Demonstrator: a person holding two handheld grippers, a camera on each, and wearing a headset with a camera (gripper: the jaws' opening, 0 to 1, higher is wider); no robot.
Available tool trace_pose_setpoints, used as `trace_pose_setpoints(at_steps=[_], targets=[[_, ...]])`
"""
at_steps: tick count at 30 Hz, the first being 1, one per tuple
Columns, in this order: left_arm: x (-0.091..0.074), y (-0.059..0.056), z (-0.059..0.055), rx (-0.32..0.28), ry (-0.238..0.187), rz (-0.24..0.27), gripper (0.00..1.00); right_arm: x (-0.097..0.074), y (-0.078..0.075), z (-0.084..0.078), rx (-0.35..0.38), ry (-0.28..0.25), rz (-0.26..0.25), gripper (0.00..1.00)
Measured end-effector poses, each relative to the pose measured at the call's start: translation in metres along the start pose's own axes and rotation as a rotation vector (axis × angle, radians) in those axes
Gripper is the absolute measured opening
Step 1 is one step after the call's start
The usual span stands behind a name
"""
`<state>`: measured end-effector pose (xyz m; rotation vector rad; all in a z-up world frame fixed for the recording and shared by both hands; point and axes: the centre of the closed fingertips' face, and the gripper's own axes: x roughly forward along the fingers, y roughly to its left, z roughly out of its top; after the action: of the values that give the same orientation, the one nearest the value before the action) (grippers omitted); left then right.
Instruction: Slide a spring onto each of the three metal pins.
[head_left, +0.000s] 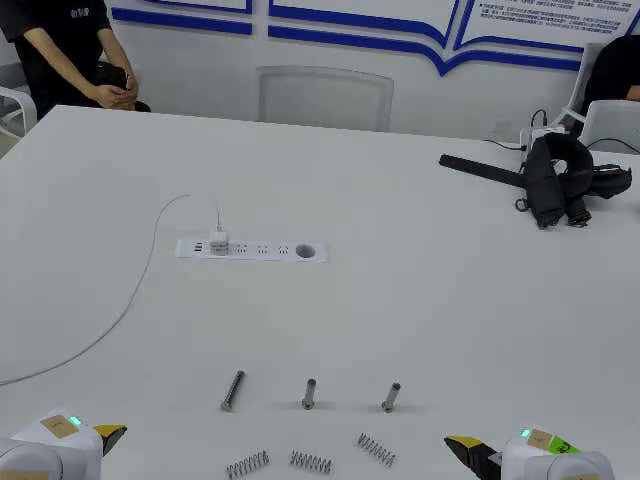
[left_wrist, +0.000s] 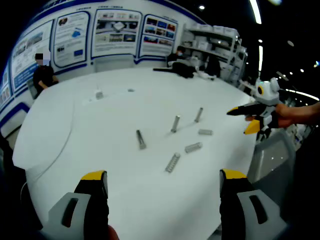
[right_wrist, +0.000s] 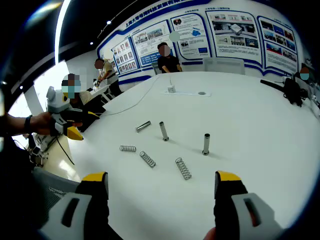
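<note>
On your white worktop (head_left: 420, 300), head view, three coiled wire springs (head_left: 311, 461) lie before three silver metal pins (head_left: 309, 394). Left gripper view: your left hand-held gripper (left_wrist: 163, 176) is released, empty. Right gripper view: your right hand-held gripper (right_wrist: 161, 177) is released; two pins stand upright, one lies flat.

table (head_left: 430, 310): plain white
pins (head_left: 309, 394): silver-grey
springs (head_left: 310, 461): silver-grey
left gripper (left_wrist: 162, 181): grey, yellow tips
right gripper (right_wrist: 161, 183): grey, yellow tips
power strip (head_left: 250, 249): white
bag (head_left: 558, 180): black

Open table (head_left: 450, 300) is left on both sides of the pins (head_left: 309, 393) and springs (head_left: 310, 461), while farther back it is crossed by a strip (head_left: 250, 249) and cable (head_left: 137, 290).
</note>
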<state>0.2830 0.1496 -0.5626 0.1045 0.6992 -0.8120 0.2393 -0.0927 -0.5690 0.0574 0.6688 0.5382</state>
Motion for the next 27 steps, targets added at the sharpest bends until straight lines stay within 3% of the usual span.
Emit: trace_pose_setpoints(at_steps=[27], targets=[[0.0028, -0.0006, -0.002, -0.004, 0.017, -0.013, 0.95, 0.0023, 0.0056, -0.0017, -0.002, 0.006, 0.01, 0.9]])
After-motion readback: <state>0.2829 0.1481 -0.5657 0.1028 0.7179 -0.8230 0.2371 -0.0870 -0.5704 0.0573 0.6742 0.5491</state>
